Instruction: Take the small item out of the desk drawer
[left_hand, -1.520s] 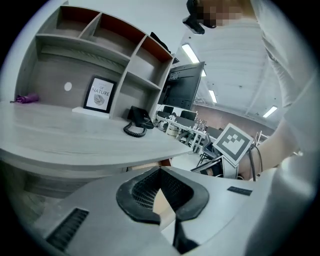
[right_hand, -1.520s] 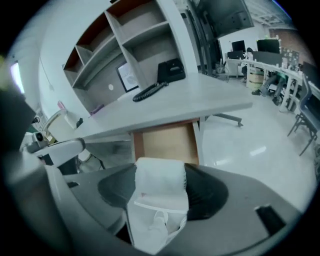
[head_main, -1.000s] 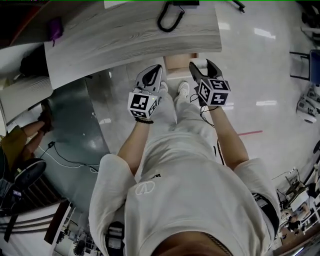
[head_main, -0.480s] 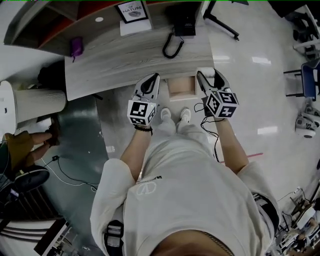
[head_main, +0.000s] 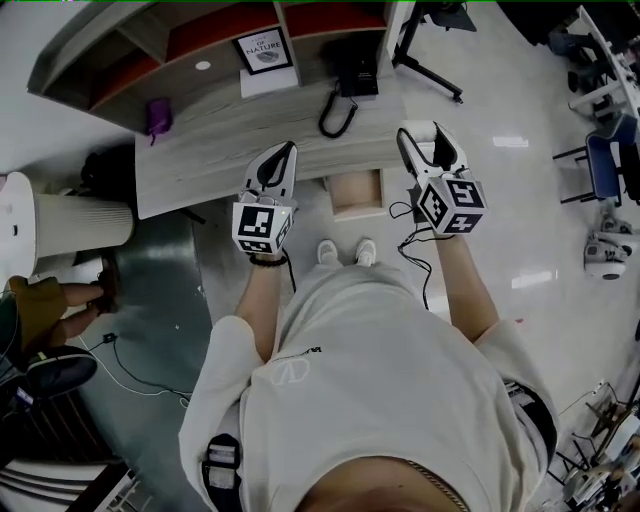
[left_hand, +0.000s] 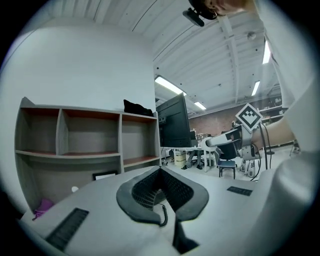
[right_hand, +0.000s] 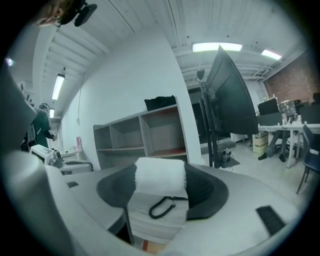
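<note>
My right gripper (head_main: 428, 142) is shut on a small white roll-like item (right_hand: 160, 177), held up over the desk's front edge. The item fills the gap between the dark pads in the right gripper view. Below and left of it, an open tan drawer (head_main: 357, 193) sticks out from under the grey wood desk (head_main: 220, 140). My left gripper (head_main: 282, 153) hovers over the desk edge left of the drawer, its jaws shut with nothing between them (left_hand: 160, 172).
A black phone with a coiled cord (head_main: 340, 100), a framed sign (head_main: 265, 50) and a small purple thing (head_main: 157, 115) sit on the desk under a shelf unit (left_hand: 85, 145). A white ribbed cylinder (head_main: 70, 220) stands at the left, chairs (head_main: 610, 160) at the right.
Both grippers have risen and moved apart toward the desk. The head view has swung so that more of the desk, shelves and open drawer show. The white item stays in the right jaws.
</note>
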